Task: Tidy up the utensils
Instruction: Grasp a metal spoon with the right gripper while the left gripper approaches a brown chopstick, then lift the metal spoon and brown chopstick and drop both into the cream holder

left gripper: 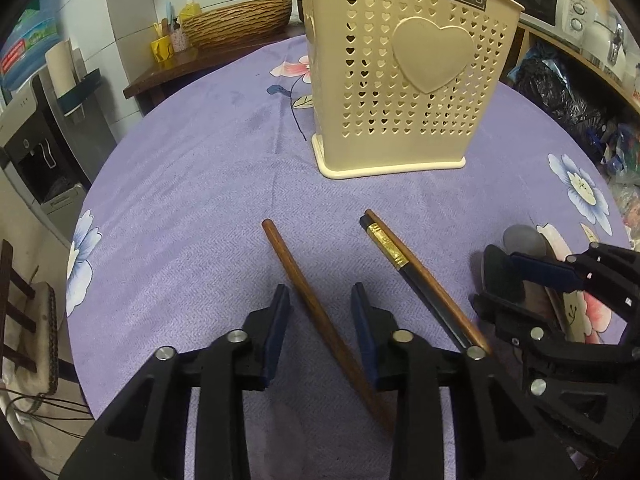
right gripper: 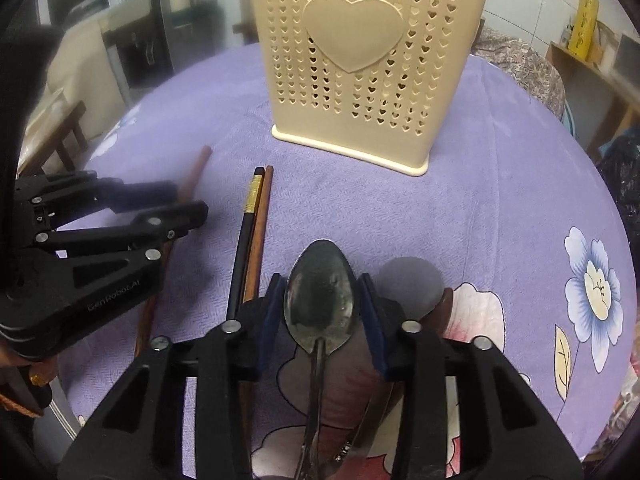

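Utensil holder: a cream plastic holder (left gripper: 404,76) with heart-shaped holes stands upright on the purple flowered tablecloth (left gripper: 192,184), beyond both tongs; some stick tips show above its rim, but its top is cut off and I cannot tell what is inside.
Left gripper: the left gripper (left gripper: 320,300) is spread a little, and a brown wooden chopstick (left gripper: 308,304) lies on the cloth between the jaws (it runs slanted across the gap and passes close under the right-hand finger); the pads do not press it.
Chopstick pair: a black chopstick with a gold band (left gripper: 390,246) and a second brown chopstick (left gripper: 430,280) lie side by side, touching, just to the right of the left gripper.
Right gripper: the right gripper (right gripper: 320,300) has a metal spoon (right gripper: 320,304) between the jaws, bowl forward; the pads stand just beside the bowl's edges, and I cannot tell whether they pinch it.
Hard to make out: a blurred grey rounded shape (right gripper: 412,284) lies beside the spoon, and more metal handles (right gripper: 372,420) under the right gripper are partly hidden.
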### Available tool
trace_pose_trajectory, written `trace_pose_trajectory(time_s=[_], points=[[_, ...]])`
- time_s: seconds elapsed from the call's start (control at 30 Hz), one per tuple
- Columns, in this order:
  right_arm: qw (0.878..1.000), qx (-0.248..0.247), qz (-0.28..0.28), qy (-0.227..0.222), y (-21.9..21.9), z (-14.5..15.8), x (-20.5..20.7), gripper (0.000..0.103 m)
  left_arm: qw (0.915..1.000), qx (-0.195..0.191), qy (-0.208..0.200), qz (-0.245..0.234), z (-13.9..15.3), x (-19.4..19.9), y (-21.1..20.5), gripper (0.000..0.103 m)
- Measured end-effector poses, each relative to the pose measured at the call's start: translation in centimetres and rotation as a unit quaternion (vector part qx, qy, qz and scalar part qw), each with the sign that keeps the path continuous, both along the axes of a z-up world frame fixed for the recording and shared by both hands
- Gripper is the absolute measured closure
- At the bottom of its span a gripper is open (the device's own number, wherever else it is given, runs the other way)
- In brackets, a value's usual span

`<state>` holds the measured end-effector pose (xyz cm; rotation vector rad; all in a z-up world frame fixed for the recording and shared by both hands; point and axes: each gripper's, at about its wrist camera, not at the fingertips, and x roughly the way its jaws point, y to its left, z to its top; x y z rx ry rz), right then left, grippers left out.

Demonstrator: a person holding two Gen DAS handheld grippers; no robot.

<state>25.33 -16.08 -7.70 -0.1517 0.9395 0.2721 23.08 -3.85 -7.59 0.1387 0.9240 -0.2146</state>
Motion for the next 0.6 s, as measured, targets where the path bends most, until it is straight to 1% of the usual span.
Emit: trace_pose_trajectory(time_s=[0.03,0.1,0.3,0.4,0.5,0.6], points=[[1.000,0.001,0.001,0.000,0.0,0.0,0.0,0.065,1.0000,0.001,0.000,-0.001,0.0,0.1,-0.1,0.079],[1.000,0.003,0.001,-0.002,0.0,0.0,0.0,0.065,1.0000,0.004,-0.002,0.000,0.1,0.2,-0.2,0.089],[1.000,0.022,-0.004,-0.004,-0.5,0.1,0.1,0.065,1.0000,-0.001,-0.003,0.002,0.1,0.5,-0.3,0.094],[0.999,0.041,-0.006,-0.009,-0.8,0.6,-0.2,0.065,0.9998,-0.019,-0.003,0.001,0.4,0.6,0.0,0.094],[0.997,0.071,-0.006,-0.019,-1.5,1.8,-0.6,0.065,0.9993,-0.032,-0.019,0.002,1.5,0.4,0.4,0.094],[0.994,0.102,-0.006,-0.036,-2.3,3.5,-1.1,0.065,0.9975,-0.056,-0.044,0.000,3.7,-0.2,0.9,0.095]])
